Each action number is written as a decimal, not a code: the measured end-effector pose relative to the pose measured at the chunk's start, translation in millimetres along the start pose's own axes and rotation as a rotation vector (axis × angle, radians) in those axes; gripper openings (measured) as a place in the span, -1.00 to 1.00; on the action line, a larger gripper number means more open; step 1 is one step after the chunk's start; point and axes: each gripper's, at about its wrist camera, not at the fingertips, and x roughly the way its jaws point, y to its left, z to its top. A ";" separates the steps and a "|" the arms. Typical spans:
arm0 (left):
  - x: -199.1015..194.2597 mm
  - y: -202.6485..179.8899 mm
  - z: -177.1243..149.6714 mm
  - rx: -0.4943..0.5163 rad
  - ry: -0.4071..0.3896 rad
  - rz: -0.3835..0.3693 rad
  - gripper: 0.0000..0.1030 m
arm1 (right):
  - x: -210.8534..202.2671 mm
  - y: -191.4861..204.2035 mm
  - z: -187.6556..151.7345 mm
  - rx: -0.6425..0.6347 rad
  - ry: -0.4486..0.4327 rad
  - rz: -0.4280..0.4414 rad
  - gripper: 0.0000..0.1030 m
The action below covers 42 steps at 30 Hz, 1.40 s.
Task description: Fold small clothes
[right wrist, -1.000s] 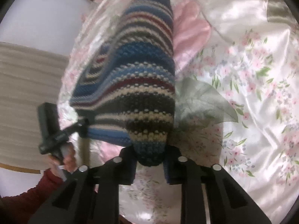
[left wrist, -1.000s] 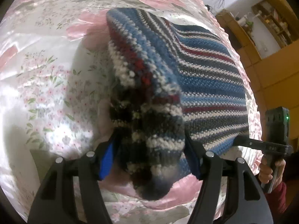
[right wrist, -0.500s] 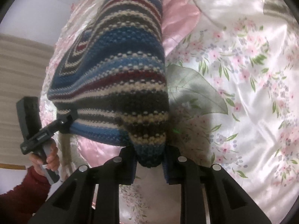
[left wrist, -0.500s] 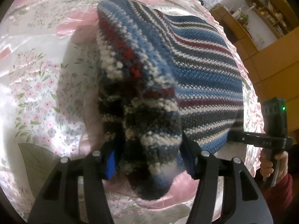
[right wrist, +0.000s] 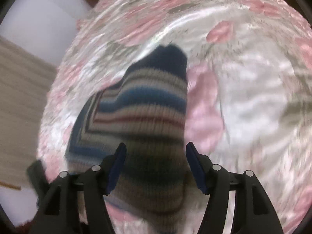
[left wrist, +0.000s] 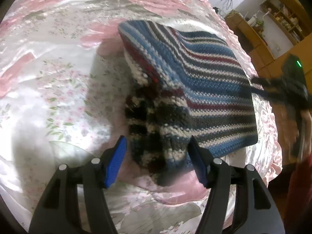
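A small knitted garment (left wrist: pixel 204 89) with blue, white, grey and dark red stripes lies folded on the flowered satin bedspread (left wrist: pixel 58 78). In the left wrist view its near corner sits between the spread blue pads of my left gripper (left wrist: pixel 157 156), which is open. The right wrist view is blurred; the garment (right wrist: pixel 144 105) reaches back between the fingers of my right gripper (right wrist: pixel 155 159), also open. My right gripper (left wrist: pixel 288 89) shows blurred at the garment's far right edge in the left wrist view.
The bedspread (right wrist: pixel 253 97) stretches wide to the left and far side. Wooden shelves and cabinets (left wrist: pixel 273 23) stand beyond the bed's right edge. A red sleeve (left wrist: pixel 300 195) shows at lower right. A pale wall (right wrist: pixel 29 19) lies beyond the bed in the right wrist view.
Both grippers have opened and let go of the garment's corners. The garment has dropped flat onto the bed, and both grippers are pulling back from it.
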 end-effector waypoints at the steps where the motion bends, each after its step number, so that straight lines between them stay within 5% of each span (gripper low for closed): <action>1: -1.5 -1.2 1.2 0.007 -0.006 0.013 0.29 | 5.7 -0.4 11.4 0.010 0.002 -0.013 0.25; 5: -2.8 -2.6 6.9 0.050 -0.026 0.052 0.37 | 27.2 -12.9 36.4 0.066 0.050 -0.005 -0.14; 11: 13.7 7.3 7.0 0.028 -0.001 0.061 0.46 | 48.6 -16.2 30.4 0.077 0.052 -0.091 -0.18; 16: 6.2 9.6 1.3 -0.001 -0.009 0.074 0.46 | 37.1 -18.8 23.8 0.087 0.017 -0.072 0.01; 20: -11.7 3.7 -3.2 0.014 -0.033 0.100 0.46 | 7.5 -1.7 1.9 0.018 -0.049 -0.175 0.34; 21: -15.9 2.2 -4.2 0.017 -0.040 0.111 0.47 | -2.0 4.6 -10.1 -0.005 -0.065 -0.213 0.52; 27: -46.3 -6.7 -12.7 -0.011 -0.094 0.174 0.57 | -29.8 27.7 -80.1 -0.084 -0.084 -0.298 0.86; 33: -64.5 -19.0 -23.7 0.021 -0.106 0.223 0.63 | -45.5 37.6 -140.6 -0.101 -0.085 -0.356 0.93; 42: -88.7 -31.5 -42.9 0.025 -0.122 0.252 0.68 | -78.2 57.4 -185.9 -0.105 -0.133 -0.375 0.93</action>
